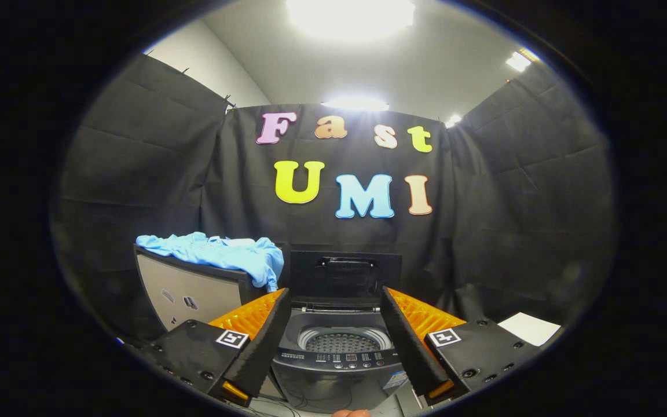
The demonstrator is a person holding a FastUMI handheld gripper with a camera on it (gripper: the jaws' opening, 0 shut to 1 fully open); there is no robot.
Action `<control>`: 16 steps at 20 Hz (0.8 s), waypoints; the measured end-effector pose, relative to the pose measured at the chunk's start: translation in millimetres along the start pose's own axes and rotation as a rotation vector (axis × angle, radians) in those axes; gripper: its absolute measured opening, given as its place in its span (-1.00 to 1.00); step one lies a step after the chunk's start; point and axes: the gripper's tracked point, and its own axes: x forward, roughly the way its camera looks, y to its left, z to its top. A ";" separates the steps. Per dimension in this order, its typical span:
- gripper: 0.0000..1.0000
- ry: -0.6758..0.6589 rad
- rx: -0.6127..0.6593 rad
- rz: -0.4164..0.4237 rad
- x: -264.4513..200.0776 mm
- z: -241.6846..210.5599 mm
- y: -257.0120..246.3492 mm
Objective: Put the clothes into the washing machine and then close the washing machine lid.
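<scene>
Blue clothes (217,255) lie heaped on top of a grey cabinet (189,292), their edge hanging over its corner just beside the washing machine (339,362). That dark machine stands beyond the tool (336,310), its lid (345,275) raised upright at the back and its perforated drum (340,343) showing between the fingers. Both fingers of the tool are spread wide apart and grip nothing.
</scene>
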 end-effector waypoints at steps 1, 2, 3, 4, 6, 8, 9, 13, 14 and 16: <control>0.93 0.002 0.003 -0.004 -0.7 0.0 -1.2; 0.93 0.000 0.007 -0.008 0.3 0.3 -2.7; 0.93 -0.002 0.009 -0.011 0.5 1.4 -3.5; 0.93 0.000 0.009 -0.011 0.7 -0.6 -2.6; 0.93 0.002 0.001 -0.006 2.2 -1.3 -0.7; 0.93 -0.003 -0.007 0.003 1.8 1.3 2.8; 0.93 -0.004 -0.011 0.014 1.8 2.9 5.6; 0.93 -0.009 -0.035 0.052 5.4 8.1 15.1; 0.93 -0.016 -0.036 0.061 6.0 12.3 18.9; 0.93 -0.031 -0.048 0.082 9.5 23.3 23.5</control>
